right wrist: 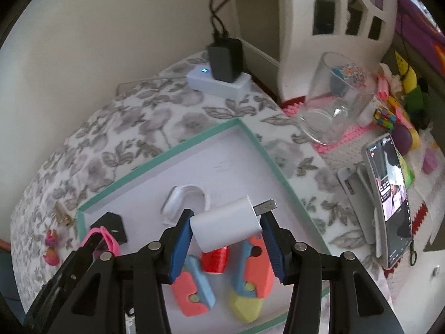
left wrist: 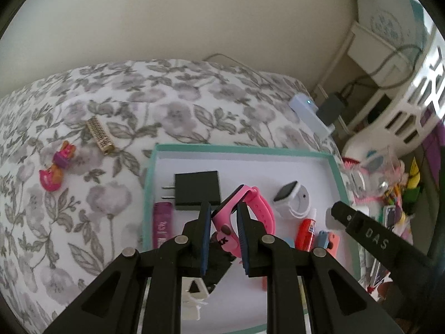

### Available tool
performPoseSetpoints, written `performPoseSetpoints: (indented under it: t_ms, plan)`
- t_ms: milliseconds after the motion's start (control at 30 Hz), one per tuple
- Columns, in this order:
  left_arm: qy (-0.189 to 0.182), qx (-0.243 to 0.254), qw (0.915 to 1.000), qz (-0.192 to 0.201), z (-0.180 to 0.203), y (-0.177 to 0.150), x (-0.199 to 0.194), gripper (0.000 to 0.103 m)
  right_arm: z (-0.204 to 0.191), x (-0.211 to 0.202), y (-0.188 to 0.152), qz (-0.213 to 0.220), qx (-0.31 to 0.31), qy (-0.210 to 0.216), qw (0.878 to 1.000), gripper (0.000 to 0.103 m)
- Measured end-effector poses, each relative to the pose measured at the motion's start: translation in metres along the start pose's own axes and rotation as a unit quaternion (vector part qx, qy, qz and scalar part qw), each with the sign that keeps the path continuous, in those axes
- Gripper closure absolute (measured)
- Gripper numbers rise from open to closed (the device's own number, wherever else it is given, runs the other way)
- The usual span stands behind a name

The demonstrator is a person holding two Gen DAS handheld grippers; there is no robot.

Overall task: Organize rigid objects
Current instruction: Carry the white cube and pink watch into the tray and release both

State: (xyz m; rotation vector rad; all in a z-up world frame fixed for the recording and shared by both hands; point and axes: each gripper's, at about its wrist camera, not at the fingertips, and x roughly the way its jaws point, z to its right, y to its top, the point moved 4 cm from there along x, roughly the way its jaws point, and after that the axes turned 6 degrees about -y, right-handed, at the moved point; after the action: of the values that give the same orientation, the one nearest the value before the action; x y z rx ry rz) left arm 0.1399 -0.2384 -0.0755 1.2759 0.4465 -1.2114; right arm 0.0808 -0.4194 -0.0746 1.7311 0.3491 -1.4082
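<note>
L gripper [left wrist: 224, 208]: clamped on pink watch [left wrist: 244, 208], centre frame, held above tray [left wrist: 244, 150]; likely en route to a free spot inside.
R gripper [right wrist: 226, 220]: clamped across white charger [right wrist: 225, 226], plug end [right wrist: 265, 206] sticking right, so prongs stay clear of pads.
Tray: teal-rimmed, on floral cloth [left wrist: 111, 97]; already holds black adapter [left wrist: 196, 190], white watch [left wrist: 292, 197], red tube [right wrist: 214, 258].
Left out: gold clip [left wrist: 100, 136], pink toy [left wrist: 57, 167], upper left, on cloth, prob. next.

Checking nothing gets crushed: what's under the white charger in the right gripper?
Below the white charger lie a red tube and an orange-blue toy; the tube's upper end is covered.
</note>
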Motion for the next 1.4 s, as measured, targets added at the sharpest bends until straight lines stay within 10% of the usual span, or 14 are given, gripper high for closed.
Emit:
performPoseSetpoints:
  t_ms: [767, 967, 1400]
  plan:
    - [0.009, 0.047, 0.9985, -0.028, 0.024, -0.013, 0.019, 0.083, 0.006, 0.021, -0.005, -0.029, 0.003, -0.03, 0.999, 0.05]
    - [0.011, 0.038, 0.9989, -0.024, 0.02, -0.01, 0.015, 0.081, 0.005, 0.013, -0.002, -0.012, -0.003, -0.034, 0.999, 0.036]
    - [0.029, -0.012, 0.9995, -0.001, -0.006, 0.003, 0.0, 0.019, -0.002, 0.012, -0.002, -0.008, -0.019, -0.024, 1.0, 0.02]
